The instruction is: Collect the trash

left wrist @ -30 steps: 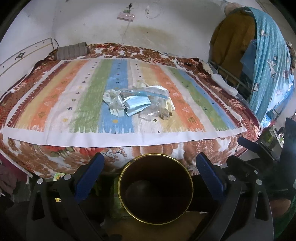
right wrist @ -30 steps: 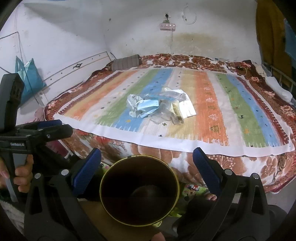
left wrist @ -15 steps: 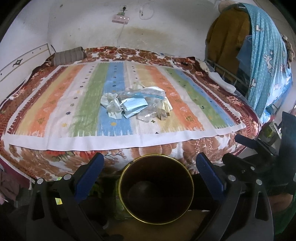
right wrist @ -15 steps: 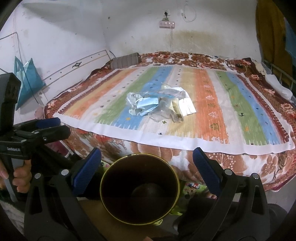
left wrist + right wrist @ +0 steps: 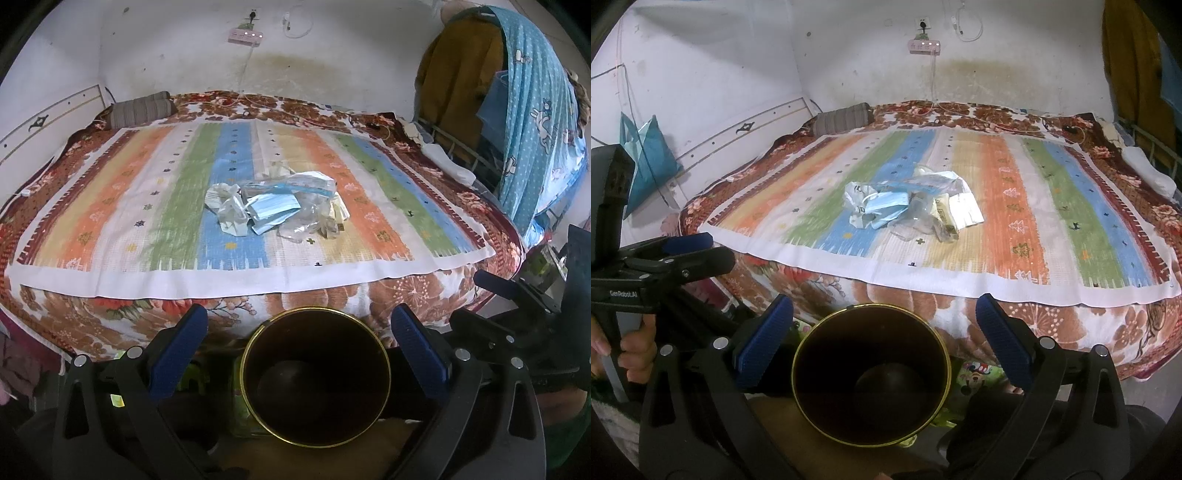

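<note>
A pile of trash (image 5: 277,210) lies mid-bed on a striped cloth: a blue face mask (image 5: 273,206), clear plastic wrappers and crumpled paper. The right wrist view shows the same pile of trash (image 5: 908,206). A dark bin with a gold rim (image 5: 314,387) stands below the bed's near edge. My left gripper (image 5: 299,325) hangs open above it, blue pads wide apart, holding nothing. The right gripper (image 5: 884,321) is open too, over the same bin (image 5: 871,376). Each gripper shows in the other's view: left gripper (image 5: 665,254), right gripper (image 5: 517,295).
The bed (image 5: 66,325) has a floral blanket under the striped cloth (image 5: 110,221). A grey bolster (image 5: 142,109) lies at the head. Hanging clothes (image 5: 535,110) and a metal rack stand at the right. A blue bag (image 5: 646,162) hangs on the left wall.
The left wrist view has tilted up a little, showing more of the wall. Both grippers stay open above the bin; the trash pile has not moved.
</note>
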Motion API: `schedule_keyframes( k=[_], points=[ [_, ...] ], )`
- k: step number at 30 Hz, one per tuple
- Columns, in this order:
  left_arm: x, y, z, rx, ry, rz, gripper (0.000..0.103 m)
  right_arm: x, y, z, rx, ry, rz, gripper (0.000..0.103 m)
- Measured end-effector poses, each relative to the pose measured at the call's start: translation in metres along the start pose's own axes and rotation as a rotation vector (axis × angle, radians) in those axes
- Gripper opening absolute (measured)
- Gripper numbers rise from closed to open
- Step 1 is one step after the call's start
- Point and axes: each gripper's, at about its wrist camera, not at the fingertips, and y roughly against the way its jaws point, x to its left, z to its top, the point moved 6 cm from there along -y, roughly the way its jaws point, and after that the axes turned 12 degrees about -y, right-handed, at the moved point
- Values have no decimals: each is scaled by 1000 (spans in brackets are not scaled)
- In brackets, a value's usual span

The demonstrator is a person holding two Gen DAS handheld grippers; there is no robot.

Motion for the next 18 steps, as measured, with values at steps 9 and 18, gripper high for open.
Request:
schedule_keyframes(
  k=[9, 18],
  points=[
    [0, 1, -1, 1, -14, 20, 97, 0, 1, -1, -5, 5, 6, 94],
    [-2, 0, -1, 3, -14, 28, 97, 3, 3, -5, 1, 0, 3, 94]
  ],
)
